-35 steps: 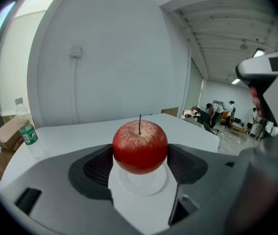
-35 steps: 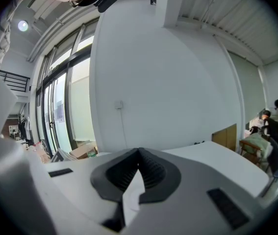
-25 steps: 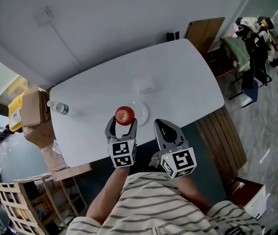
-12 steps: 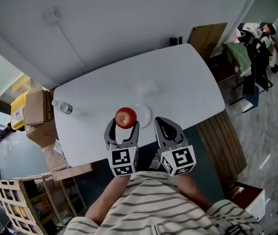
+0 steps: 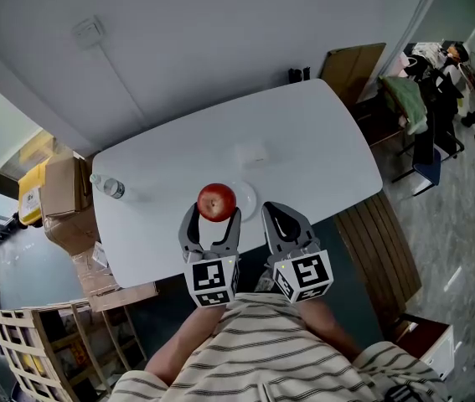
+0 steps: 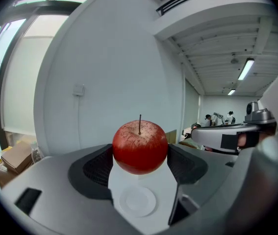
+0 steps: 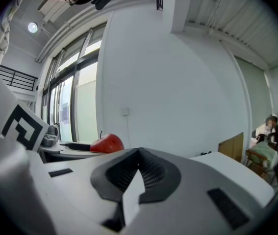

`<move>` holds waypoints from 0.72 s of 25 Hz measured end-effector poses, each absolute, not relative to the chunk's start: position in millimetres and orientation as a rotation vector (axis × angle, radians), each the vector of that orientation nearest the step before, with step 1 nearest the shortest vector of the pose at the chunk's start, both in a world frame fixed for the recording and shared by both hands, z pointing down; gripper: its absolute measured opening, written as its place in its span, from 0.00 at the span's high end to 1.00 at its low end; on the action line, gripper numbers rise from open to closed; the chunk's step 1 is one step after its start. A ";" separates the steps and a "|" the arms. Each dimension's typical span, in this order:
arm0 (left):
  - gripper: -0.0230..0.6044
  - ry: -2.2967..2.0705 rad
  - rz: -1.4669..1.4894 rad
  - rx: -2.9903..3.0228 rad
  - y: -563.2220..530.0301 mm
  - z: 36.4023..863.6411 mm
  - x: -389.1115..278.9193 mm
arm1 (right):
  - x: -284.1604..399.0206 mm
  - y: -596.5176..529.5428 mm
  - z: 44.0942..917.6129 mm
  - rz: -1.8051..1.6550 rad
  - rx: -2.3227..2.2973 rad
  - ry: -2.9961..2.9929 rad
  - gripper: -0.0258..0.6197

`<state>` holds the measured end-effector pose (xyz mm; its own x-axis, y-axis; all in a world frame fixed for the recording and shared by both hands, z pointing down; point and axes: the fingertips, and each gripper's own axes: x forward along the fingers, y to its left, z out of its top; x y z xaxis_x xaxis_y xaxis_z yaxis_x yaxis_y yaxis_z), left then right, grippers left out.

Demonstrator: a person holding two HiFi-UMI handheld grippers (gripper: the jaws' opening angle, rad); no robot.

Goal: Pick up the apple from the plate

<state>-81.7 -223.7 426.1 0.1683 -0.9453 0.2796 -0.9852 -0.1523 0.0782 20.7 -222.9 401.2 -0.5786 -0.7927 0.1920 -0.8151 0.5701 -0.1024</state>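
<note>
Room: white table (image 5: 304, 132) standing against a pale wall, with cardboard boxes (image 5: 57, 193) stacked off its left end.
Apple: red apple (image 6: 139, 147), stem up, held above the table and clear of the plate, which it does not touch.
Left gripper: left gripper (image 5: 213, 213) has its fingers (image 6: 97, 168) spread to the width of the apple. The ribbed pads press on the fruit's two sides.
Plate: small white plate (image 5: 246, 198) on the table. In the left gripper view it shows between the fingers, under the apple. In the head view the apple overlaps its left edge.
Right gripper: right gripper (image 5: 274, 216) has its fingers pressed together with nothing between them. It sits just beside the left gripper, at the near table edge and close to the plate.
Water bottle: clear water bottle (image 5: 108, 188) lying on its side near the table's left end, well apart from the plate.
Person: striped shirt (image 5: 262, 350) at the bottom of the head view, with a forearm reaching up to each gripper.
</note>
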 end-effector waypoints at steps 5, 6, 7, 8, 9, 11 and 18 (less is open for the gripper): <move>0.40 -1.888 0.234 2.220 -220.8 417.7 -82.4 | 20.5 -222.4 399.9 0.261 1.371 -2.673 0.94; 0.40 -1.894 0.222 2.226 -220.3 415.9 -82.6 | 20.1 -222.2 399.6 0.260 1.368 -2.675 0.94; 0.40 -1.901 0.206 2.233 -220.0 413.4 -82.7 | 19.7 -222.0 399.4 0.259 1.365 -2.677 0.94; 0.40 -1.908 0.192 2.238 -219.8 411.0 -82.8 | 19.4 -221.9 399.1 0.257 1.363 -2.680 0.94; 0.40 -1.913 0.187 2.239 -219.6 409.6 -82.8 | 19.3 -221.9 399.0 0.256 1.363 -2.681 0.94; 0.40 -1.917 0.188 2.240 -219.8 409.0 -83.0 | 19.4 -222.4 399.6 0.253 1.364 -2.682 0.94; 0.40 -1.935 0.176 2.262 -216.3 406.5 -85.7 | 15.1 -222.1 404.8 0.257 1.352 -2.679 0.94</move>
